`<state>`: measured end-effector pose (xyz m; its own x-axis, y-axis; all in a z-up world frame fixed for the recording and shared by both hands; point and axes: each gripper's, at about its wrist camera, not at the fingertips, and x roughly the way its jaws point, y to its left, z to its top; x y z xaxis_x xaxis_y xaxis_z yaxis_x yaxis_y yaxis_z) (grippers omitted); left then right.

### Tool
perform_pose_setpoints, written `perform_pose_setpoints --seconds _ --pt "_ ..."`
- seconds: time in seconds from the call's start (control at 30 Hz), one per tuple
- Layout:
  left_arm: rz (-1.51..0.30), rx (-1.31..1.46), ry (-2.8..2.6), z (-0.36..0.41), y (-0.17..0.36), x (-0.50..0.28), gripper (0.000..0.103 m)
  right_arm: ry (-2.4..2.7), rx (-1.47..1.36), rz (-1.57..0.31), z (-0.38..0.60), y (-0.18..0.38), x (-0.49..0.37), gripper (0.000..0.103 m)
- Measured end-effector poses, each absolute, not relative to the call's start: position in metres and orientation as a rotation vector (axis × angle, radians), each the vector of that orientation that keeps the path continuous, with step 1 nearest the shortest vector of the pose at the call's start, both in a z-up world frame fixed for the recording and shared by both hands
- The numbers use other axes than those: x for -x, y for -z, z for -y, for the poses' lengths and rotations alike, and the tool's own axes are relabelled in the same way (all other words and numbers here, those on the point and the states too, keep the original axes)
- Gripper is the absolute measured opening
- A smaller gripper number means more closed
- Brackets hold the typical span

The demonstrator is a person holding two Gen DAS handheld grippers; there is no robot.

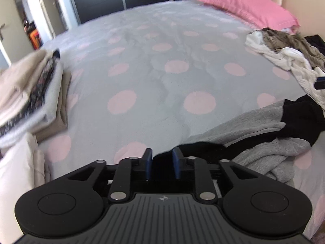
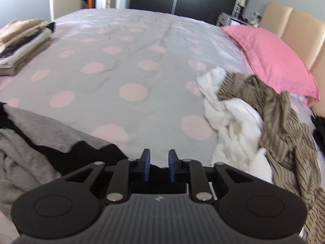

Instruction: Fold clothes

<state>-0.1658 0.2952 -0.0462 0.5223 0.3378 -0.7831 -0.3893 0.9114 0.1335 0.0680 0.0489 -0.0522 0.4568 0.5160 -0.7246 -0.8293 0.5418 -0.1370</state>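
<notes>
A grey and black garment lies crumpled on the bed at the near right of the left wrist view; it also shows at the near left of the right wrist view. My left gripper is open, its jaws a small gap apart, with the garment's black edge between and just beyond the fingertips. My right gripper is open too, over the black edge of the same garment. Neither gripper visibly pinches cloth.
A stack of folded clothes sits at the left. A heap of unfolded white and brown striped clothes lies at the right. A pink pillow rests by the beige headboard. The grey bedspread has pink dots.
</notes>
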Motion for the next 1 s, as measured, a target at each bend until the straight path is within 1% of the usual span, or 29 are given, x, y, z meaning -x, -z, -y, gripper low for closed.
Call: perform_pose_setpoints --seconds 0.03,0.1,0.27,0.3,0.33,0.4,0.5,0.53,0.57,0.6,0.63,0.83,1.0 --pt "-0.91 0.02 -0.426 -0.289 0.043 0.165 0.032 -0.909 0.518 -0.669 -0.051 0.05 -0.061 0.022" --pt "-0.889 -0.039 -0.401 -0.28 0.039 0.166 0.038 -0.977 0.525 -0.653 -0.058 0.048 -0.047 0.022" --pt "-0.902 -0.164 -0.31 -0.257 0.05 0.155 0.038 -1.159 0.647 -0.605 -0.079 0.056 -0.005 0.022" --pt "-0.918 -0.198 -0.293 -0.253 0.054 0.151 0.038 -1.193 0.673 -0.612 -0.083 0.06 0.002 0.024" --pt "-0.933 -0.216 -0.272 -0.252 0.058 0.147 0.038 -1.219 0.699 -0.615 -0.087 0.063 0.007 0.029" --pt "-0.961 -0.243 -0.229 -0.25 0.063 0.141 0.038 -1.26 0.746 -0.619 -0.094 0.07 0.015 0.034" --pt "-0.99 -0.229 -0.18 -0.25 0.071 0.13 0.039 -1.275 0.78 -0.642 -0.105 0.081 0.017 0.034" --pt "-1.002 -0.217 -0.171 -0.251 0.075 0.126 0.038 -1.272 0.781 -0.658 -0.109 0.085 0.015 0.033" --pt "-1.017 -0.198 -0.168 -0.253 0.079 0.121 0.034 -1.267 0.789 -0.669 -0.111 0.09 0.014 0.031" --pt "-1.021 -0.171 -0.168 -0.256 0.081 0.118 0.017 -1.263 0.796 -0.678 -0.114 0.094 0.012 0.023" --pt "-1.024 -0.144 -0.168 -0.259 0.083 0.116 0.003 -1.257 0.801 -0.676 -0.115 0.096 0.011 0.003" --pt "-0.94 0.136 -0.163 -0.296 0.063 0.11 0.003 -1.213 0.608 -0.681 -0.122 0.072 -0.022 0.002" --pt "-0.915 0.309 -0.285 -0.33 0.065 0.095 0.004 -1.12 0.536 -0.752 -0.15 0.071 -0.051 0.002"
